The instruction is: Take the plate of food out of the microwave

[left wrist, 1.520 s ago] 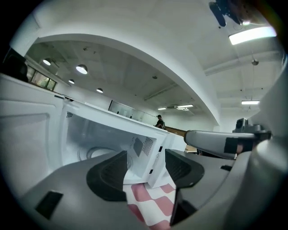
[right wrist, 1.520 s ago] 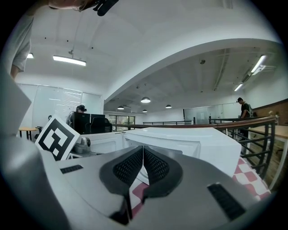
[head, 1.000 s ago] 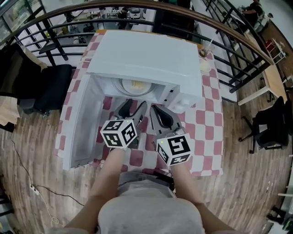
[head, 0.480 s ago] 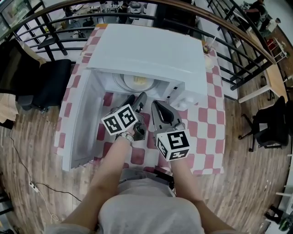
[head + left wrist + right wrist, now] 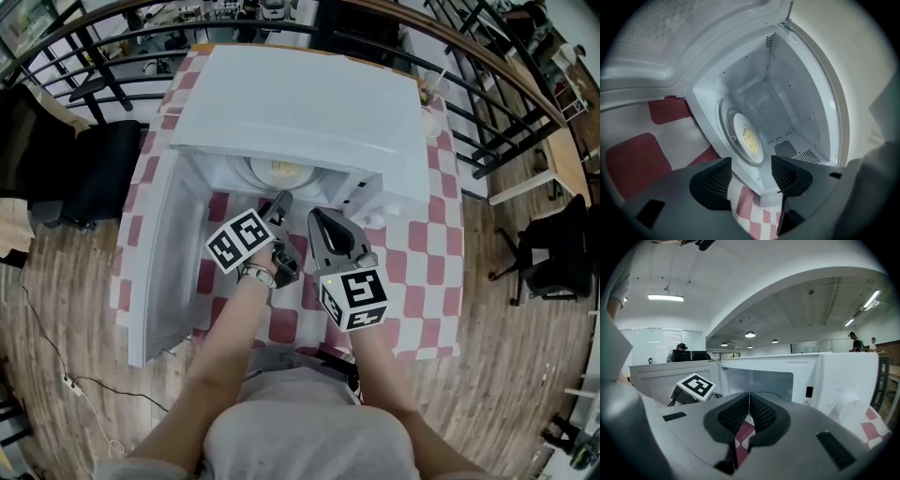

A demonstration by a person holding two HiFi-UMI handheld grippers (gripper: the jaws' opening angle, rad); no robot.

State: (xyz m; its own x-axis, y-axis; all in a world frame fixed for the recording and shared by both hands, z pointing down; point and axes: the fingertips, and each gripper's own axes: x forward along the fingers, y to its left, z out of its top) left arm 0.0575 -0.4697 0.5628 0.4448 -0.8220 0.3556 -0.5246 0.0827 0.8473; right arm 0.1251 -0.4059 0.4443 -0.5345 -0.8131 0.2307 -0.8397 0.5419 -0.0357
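Observation:
The white microwave (image 5: pixel 300 103) stands on a red-and-white checked table (image 5: pixel 422 253), its door (image 5: pixel 164 253) swung open to the left. Inside, a white plate (image 5: pixel 284 172) with yellow food rests on the glass turntable. In the left gripper view the plate (image 5: pixel 749 139) lies just beyond the jaws. My left gripper (image 5: pixel 278 204) is rolled on its side at the cavity mouth; its jaws (image 5: pixel 751 177) stand open with nothing between them. My right gripper (image 5: pixel 317 218) waits beside it in front of the opening, shut and empty (image 5: pixel 749 411).
A black chair (image 5: pixel 103 173) stands left of the table and another chair (image 5: pixel 553 258) at the right on the wooden floor. A drink cup with a straw (image 5: pixel 427 94) sits at the table's far right corner. A curved black railing (image 5: pixel 487 84) runs behind.
My left gripper has rolled onto its side and moved forward to the microwave opening. The right gripper has barely shifted.

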